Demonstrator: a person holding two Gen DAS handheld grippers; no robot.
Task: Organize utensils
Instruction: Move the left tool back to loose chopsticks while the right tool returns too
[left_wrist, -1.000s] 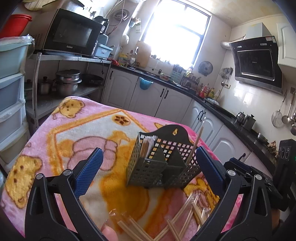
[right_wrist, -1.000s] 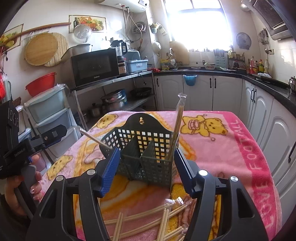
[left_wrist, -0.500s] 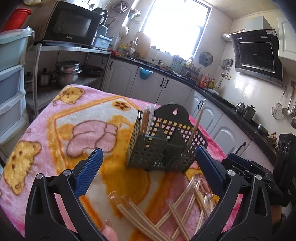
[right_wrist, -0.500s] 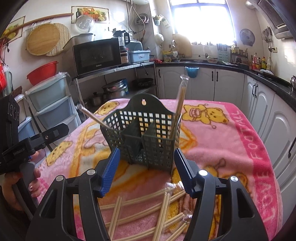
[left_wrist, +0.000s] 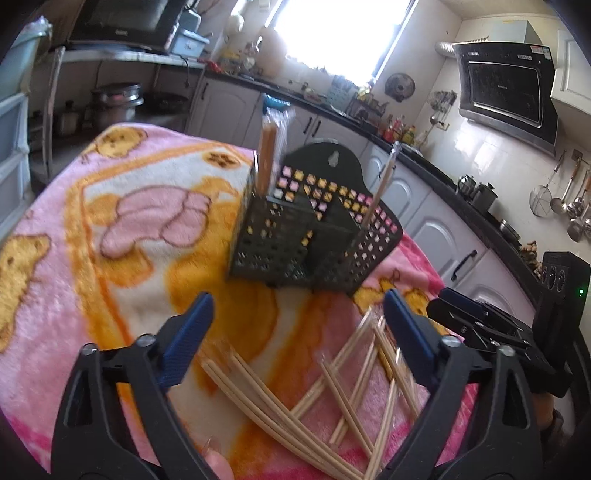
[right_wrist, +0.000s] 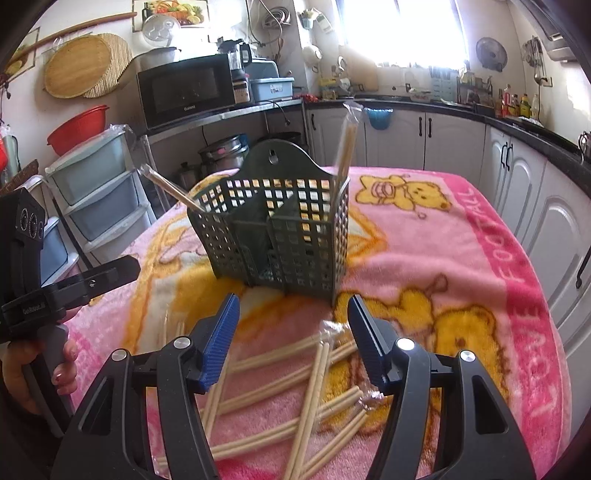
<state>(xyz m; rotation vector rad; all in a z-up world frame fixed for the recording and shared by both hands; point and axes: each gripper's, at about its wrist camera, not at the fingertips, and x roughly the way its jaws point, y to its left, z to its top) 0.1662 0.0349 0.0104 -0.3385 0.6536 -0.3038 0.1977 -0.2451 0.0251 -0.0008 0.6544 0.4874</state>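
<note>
1. Leftmost, the left gripper hangs over the pink blanket, its jaws wide but just narrowed a little, nothing between them.
2. Below it, loose wrapped chopsticks lie flat on the blanket, crossing one another; the nearest bundle's long axis runs from upper left to lower right.
3. Beyond, the green slotted holder stands upright; one wrapped pair in its right compartment points nearly straight up, another leans out to the left.
4. Rightmost, the right gripper has its jaws partly open and empty, above chopsticks pointing towards the holder.
</note>
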